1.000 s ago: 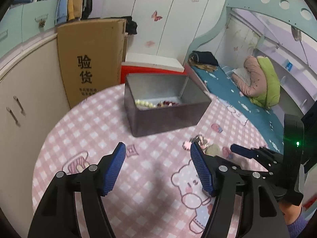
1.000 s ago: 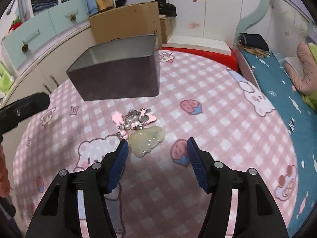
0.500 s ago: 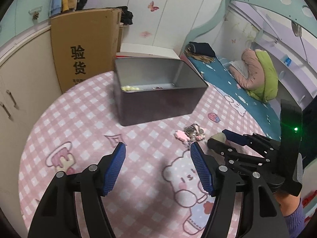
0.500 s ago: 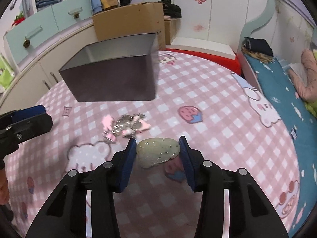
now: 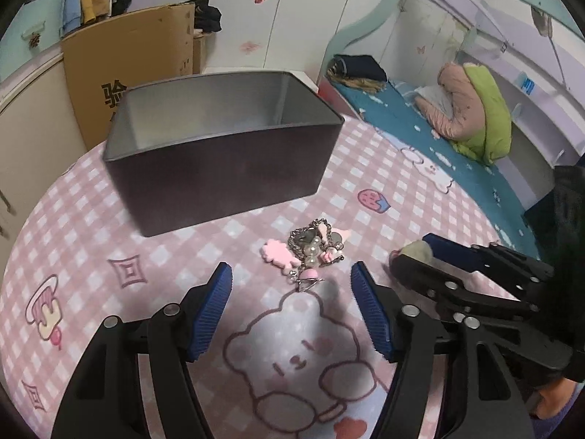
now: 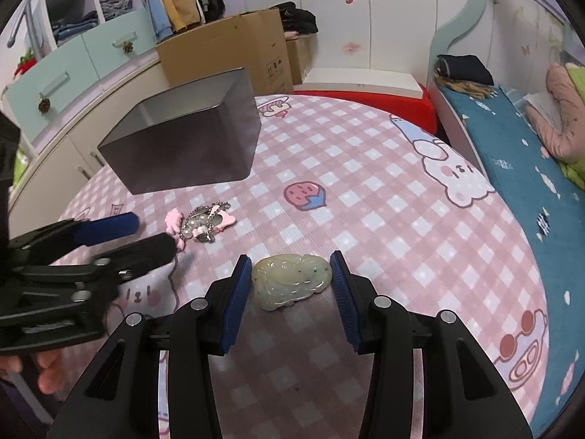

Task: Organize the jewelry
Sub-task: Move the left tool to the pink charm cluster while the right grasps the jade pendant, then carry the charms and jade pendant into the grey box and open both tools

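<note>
Low in the right wrist view, my right gripper [image 6: 290, 281] has its pads clamped on the pale green jade pendant [image 6: 290, 280]. Lower centre of the left view, my left gripper [image 5: 291, 292] gapes, closing slightly, just short of the charm bracelet [image 5: 310, 250]. Behind, upper centre, sits the grey tin box [image 5: 223, 168].

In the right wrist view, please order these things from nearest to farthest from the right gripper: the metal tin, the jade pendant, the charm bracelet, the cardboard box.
1. Jade pendant: between the right gripper fingers.
2. Charm bracelet: on the tablecloth, ahead and to the left.
3. Metal tin: behind the bracelet, farther left.
4. Cardboard box: off the table, behind the tin.
</note>
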The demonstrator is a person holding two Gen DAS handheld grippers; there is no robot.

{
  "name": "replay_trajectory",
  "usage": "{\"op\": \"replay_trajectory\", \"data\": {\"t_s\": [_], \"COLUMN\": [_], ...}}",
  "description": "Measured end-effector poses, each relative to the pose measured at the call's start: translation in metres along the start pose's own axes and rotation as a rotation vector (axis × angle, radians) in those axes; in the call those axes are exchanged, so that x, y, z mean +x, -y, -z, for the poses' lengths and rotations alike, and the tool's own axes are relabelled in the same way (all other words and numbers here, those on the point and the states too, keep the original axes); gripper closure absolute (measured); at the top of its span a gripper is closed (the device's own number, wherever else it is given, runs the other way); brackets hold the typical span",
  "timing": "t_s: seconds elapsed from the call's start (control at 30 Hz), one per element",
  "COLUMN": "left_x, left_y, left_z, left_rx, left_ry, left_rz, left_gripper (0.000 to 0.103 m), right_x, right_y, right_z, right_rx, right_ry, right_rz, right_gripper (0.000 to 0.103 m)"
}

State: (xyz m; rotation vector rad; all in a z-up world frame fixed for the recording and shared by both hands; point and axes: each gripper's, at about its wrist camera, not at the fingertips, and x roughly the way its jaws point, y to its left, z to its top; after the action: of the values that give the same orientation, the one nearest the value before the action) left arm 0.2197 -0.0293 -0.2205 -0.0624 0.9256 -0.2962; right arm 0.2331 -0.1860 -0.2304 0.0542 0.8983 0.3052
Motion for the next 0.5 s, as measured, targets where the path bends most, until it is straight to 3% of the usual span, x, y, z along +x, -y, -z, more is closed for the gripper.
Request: {"op": "replay_trajectory", "data": {"t_s": [0.23, 0.3, 0.37, 0.5], "left_x": [0.007, 0.008, 0.007, 0.004], "left_y": [0.011, 0.012, 0.01, 0.006], "left_z": [-0.001, 0.0, 0.001, 0.004], "left_rx": [0.062, 0.078, 0.086, 0.084], "left_ry": [0.004, 0.008, 0.013, 0.013], "left_rz": [-0.074, -0.083, -0.083, -0.067], "left_gripper": [0.062, 0.078, 0.084, 0.086], "right_x": [-0.002, -0.002, -0.002, -0.003], "right_y": [0.005, 0.006, 0.006, 0.006], "right_z": [0.001, 0.002, 0.001, 0.001], "right_rx": [0.021, 0.025, 0.027, 0.026], "right_ry": [0.003, 0.004, 0.004, 0.004], "right_rz": [-0.027, -0.032, -0.036, -0.034], "right_gripper": [0.059, 0.059, 0.059, 0.059]}}
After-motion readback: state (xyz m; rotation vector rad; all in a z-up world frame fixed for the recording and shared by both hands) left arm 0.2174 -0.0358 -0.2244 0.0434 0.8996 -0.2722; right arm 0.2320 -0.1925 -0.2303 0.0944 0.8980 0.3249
